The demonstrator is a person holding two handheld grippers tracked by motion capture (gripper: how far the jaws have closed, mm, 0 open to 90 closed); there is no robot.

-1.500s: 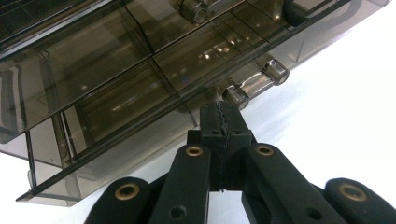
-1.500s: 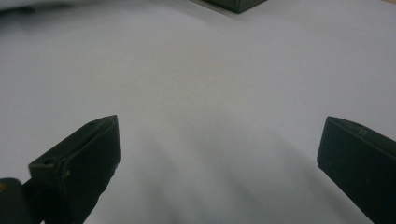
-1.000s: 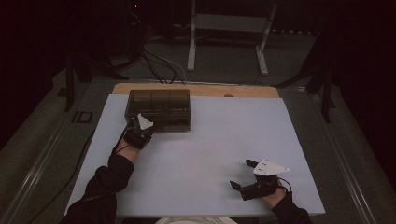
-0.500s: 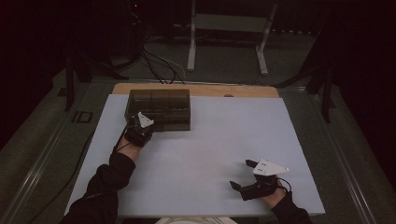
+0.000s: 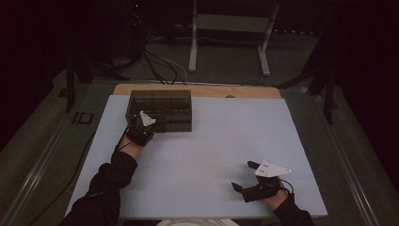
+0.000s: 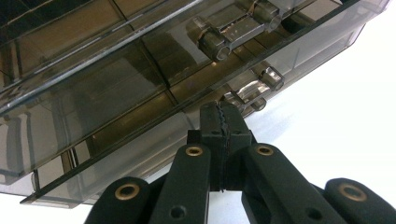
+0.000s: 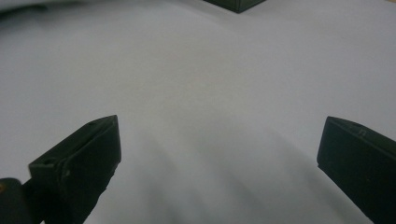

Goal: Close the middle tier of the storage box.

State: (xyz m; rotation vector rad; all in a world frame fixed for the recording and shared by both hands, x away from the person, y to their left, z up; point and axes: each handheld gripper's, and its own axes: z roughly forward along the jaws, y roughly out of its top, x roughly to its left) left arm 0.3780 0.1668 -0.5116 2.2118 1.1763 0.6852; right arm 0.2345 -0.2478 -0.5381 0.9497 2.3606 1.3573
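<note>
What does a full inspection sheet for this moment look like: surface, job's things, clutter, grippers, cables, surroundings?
Surface: white tabletop, bare over most of its area; a wooden edge shows at the far side.
Job's things: smoky transparent box with divided compartments, at the far left of the table.
Clutter: nothing seen.
Grippers: left gripper with jaws pressed together at the box's near lower edge, nothing visibly between them; right gripper open wide, low over bare table at the near right.
Cables: a bundle on the floor behind the table.
Surroundings: dark room; white stand legs beyond the table.
</note>
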